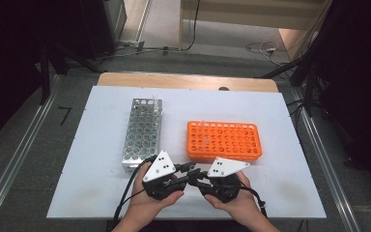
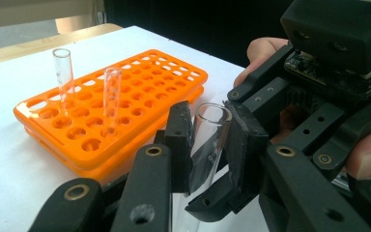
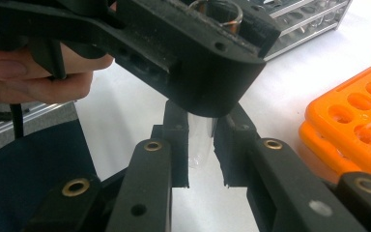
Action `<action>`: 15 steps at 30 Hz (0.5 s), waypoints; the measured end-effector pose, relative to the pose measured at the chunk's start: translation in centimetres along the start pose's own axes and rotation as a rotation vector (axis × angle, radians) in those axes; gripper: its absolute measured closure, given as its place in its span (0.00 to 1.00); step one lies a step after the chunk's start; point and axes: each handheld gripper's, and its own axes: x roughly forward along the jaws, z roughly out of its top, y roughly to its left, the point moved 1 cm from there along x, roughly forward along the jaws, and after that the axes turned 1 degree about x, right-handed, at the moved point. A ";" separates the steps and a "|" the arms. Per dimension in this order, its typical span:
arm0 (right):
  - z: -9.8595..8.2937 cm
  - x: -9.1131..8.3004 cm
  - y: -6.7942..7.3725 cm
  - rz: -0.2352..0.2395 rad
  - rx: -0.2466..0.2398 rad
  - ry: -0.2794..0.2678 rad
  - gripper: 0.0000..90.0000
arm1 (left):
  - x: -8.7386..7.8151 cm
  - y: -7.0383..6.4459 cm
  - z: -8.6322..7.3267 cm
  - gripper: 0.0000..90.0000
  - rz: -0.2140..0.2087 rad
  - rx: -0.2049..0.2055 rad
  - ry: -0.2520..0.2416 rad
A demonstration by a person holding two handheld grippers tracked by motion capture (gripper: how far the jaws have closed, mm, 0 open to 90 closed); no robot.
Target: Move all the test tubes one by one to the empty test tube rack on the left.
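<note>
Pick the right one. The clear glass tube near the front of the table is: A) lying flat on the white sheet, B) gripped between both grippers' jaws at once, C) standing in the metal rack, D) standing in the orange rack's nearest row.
B: the glass tube sits between the left gripper jaws, and the right gripper jaws flank its lower end.

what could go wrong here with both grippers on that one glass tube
1. The glass tube sits between the jaws of both the left gripper and the right gripper. If the hands pull or twist apart, it may crack.
2. If either gripper lets go early, the smooth tube may slip to the table.
3. Two tubes stand in the orange rack close by; a swing could knock them.
</note>
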 end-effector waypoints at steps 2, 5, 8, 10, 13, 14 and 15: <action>0.0 0.0 0.0 0.000 0.001 0.001 0.83 | 0.0 0.0 0.0 0.82 0.009 0.009 0.001; 0.0 0.0 -0.1 -0.001 0.003 0.003 0.83 | 0.0 -0.1 0.0 0.83 0.023 0.014 -0.001; 0.0 0.0 -0.1 -0.005 0.005 0.001 0.82 | 0.0 0.0 0.0 0.84 0.028 0.013 -0.003; 0.0 0.0 -0.1 -0.008 0.004 0.001 0.81 | -0.1 0.0 0.0 0.84 0.028 0.014 -0.006; -0.1 -0.1 -0.2 -0.004 0.012 -0.009 0.68 | -0.2 0.2 0.1 0.84 0.030 0.002 -0.018; -0.1 -0.2 -0.3 -0.003 0.019 -0.012 0.64 | -0.3 0.3 0.2 0.84 0.034 -0.006 -0.023; -0.1 -0.4 -0.5 0.000 0.020 -0.017 0.59 | -0.4 0.4 0.2 0.84 0.035 -0.006 -0.022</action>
